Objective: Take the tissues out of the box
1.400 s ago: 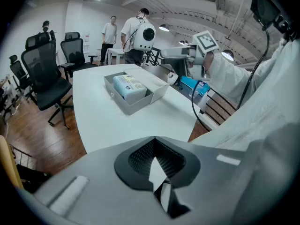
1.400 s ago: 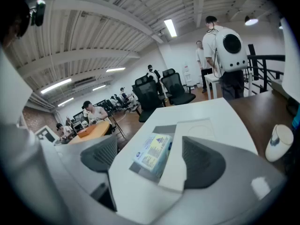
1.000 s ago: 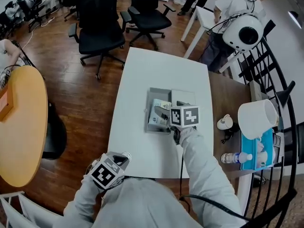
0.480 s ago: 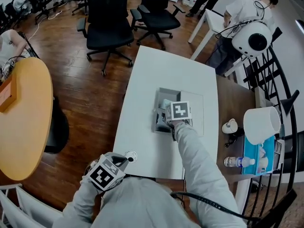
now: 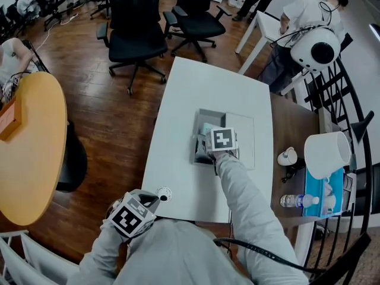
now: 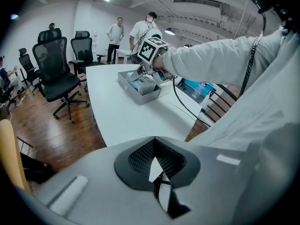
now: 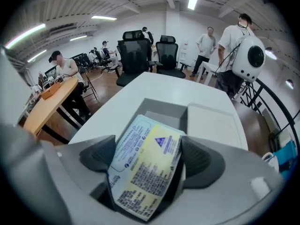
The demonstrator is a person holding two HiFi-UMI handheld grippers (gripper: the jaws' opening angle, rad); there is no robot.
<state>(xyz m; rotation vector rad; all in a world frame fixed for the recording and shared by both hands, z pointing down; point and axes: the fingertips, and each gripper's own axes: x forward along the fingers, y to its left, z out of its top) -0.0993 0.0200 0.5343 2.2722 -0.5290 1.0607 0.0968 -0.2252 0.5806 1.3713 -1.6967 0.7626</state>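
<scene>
A grey open box [image 5: 205,116] stands in the middle of the white table [image 5: 178,159], with its flat lid [image 5: 242,133] lying to its right. A tissue pack [image 7: 143,168] with a yellow and blue printed wrapper leans up out of the box [image 7: 159,109]. My right gripper [image 5: 206,142] reaches into the box; its jaws are closing round the pack, which lies between the pads [image 7: 98,156] with a thin dark gap on the right side. My left gripper [image 5: 155,196] hangs shut at the table's near edge, holding nothing.
Black office chairs [image 5: 136,28] stand beyond the table's far end. A round wooden table [image 5: 24,153] is at the left. On the dark side table at the right are a white lamp shade [image 5: 325,154], a water bottle [image 5: 294,201] and a blue tray [image 5: 323,195]. People stand at the back.
My right gripper has moved left from the lid onto the box and over the tissue pack, then stayed there. The left gripper has not moved.
</scene>
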